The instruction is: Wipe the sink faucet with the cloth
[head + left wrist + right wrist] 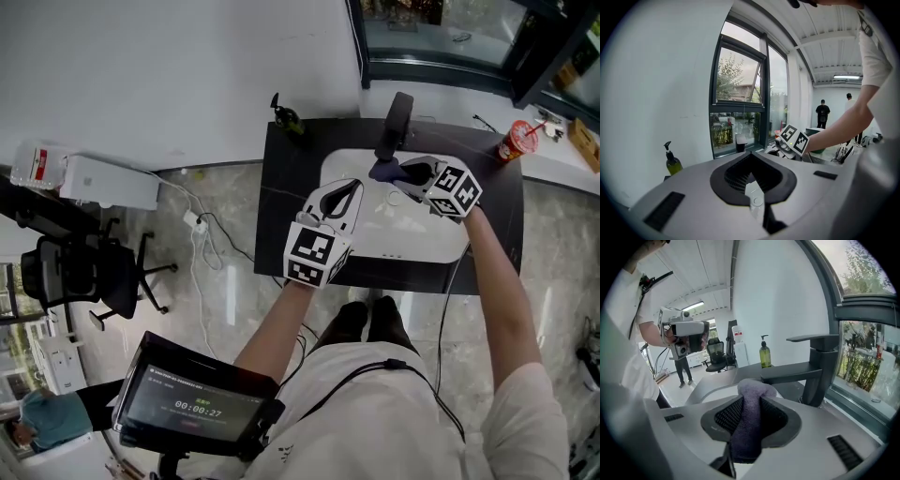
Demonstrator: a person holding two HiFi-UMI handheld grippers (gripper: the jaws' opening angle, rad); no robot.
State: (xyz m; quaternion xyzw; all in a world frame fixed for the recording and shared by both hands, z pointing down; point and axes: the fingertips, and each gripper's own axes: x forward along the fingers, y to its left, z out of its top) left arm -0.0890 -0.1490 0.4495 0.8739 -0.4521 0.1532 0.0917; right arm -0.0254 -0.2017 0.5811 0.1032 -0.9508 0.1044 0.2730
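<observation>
By one faucet — right gripper fingers pinch one cloth, left gripper's together.

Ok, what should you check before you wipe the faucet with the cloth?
1. Cloth pinched in the right gripper jaws: ok.
2. Cloth touching the faucet: cannot tell; it sits right by the spout's end.
3. Left gripper out of the way: ok, jaws shut and empty, at the sink's left side.
4. Soap bottle clear of the faucet: ok, it stands apart at the back corner.
</observation>
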